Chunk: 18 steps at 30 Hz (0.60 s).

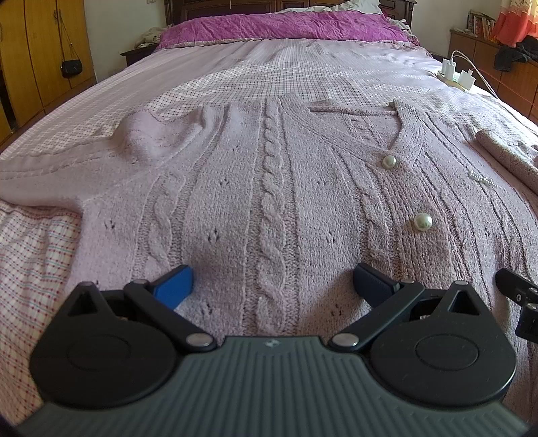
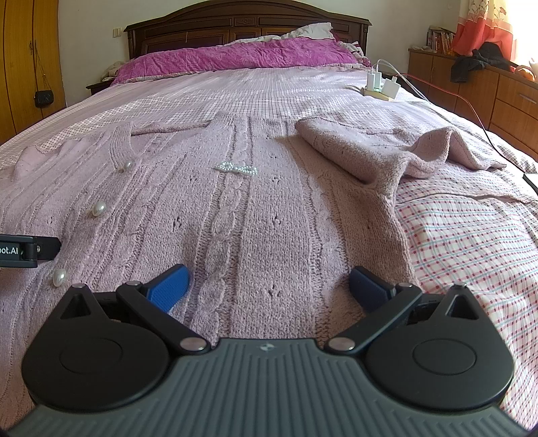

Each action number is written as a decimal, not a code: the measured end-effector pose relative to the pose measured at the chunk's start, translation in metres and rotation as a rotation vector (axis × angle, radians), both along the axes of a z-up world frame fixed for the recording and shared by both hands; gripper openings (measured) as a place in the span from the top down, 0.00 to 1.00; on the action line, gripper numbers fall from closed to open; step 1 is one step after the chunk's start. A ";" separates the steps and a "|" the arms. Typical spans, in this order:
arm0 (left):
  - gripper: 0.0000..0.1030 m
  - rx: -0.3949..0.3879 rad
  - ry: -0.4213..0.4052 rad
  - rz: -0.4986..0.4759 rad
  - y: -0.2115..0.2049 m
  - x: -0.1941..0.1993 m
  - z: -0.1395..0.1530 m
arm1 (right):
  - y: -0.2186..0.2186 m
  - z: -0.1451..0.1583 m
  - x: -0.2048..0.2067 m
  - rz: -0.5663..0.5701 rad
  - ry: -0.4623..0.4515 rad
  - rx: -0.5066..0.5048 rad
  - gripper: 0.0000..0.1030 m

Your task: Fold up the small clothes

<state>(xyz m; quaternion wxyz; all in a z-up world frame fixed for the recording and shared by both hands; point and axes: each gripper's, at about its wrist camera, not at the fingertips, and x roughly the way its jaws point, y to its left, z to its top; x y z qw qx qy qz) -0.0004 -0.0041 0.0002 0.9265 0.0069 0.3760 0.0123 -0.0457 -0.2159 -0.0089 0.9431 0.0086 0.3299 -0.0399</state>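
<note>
Left tool [image 1: 272,282] sits low over the hem end of a pink knit cardigan [image 1: 269,188], fingers spread wide, nothing between them; blue pads w/ cable-knit fabric in the gap. Whether the tips touch the knit can't be told. Right tool [image 2: 269,285] likewise spread wide and gripping nothing, over the same cardigan nearer its right edge.

Cardigan lies flat, front up, on the bed [image 2: 470,242], stretching away ahead of both tools. Pearl buttons [image 1: 422,222] run ahead-right of left tool, ahead-left of right tool. Small pearl bow [image 2: 237,168] lies on the knit straight ahead of right tool. Right sleeve [image 2: 366,151] is bunched and folded across, ahead-right of right tool, partly on the checked sheet. Left sleeve [image 1: 40,174] spreads out ahead-left of left tool.

Far ahead: purple quilt [image 2: 235,55] at the headboard [image 2: 248,23]. White chargers [image 2: 381,84] on a power strip rest on the bed far ahead-right. Edge of the other tool shows at each view's side.
</note>
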 end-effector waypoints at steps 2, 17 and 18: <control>0.00 -0.001 0.000 0.000 0.000 0.000 0.000 | 0.000 0.000 0.000 0.000 0.000 0.000 0.00; 0.00 0.001 -0.001 0.000 0.000 0.000 0.000 | -0.002 0.003 -0.001 -0.001 0.005 -0.001 0.00; 0.00 0.001 -0.001 0.000 0.000 0.000 0.000 | 0.000 0.003 0.001 -0.001 0.006 -0.001 0.00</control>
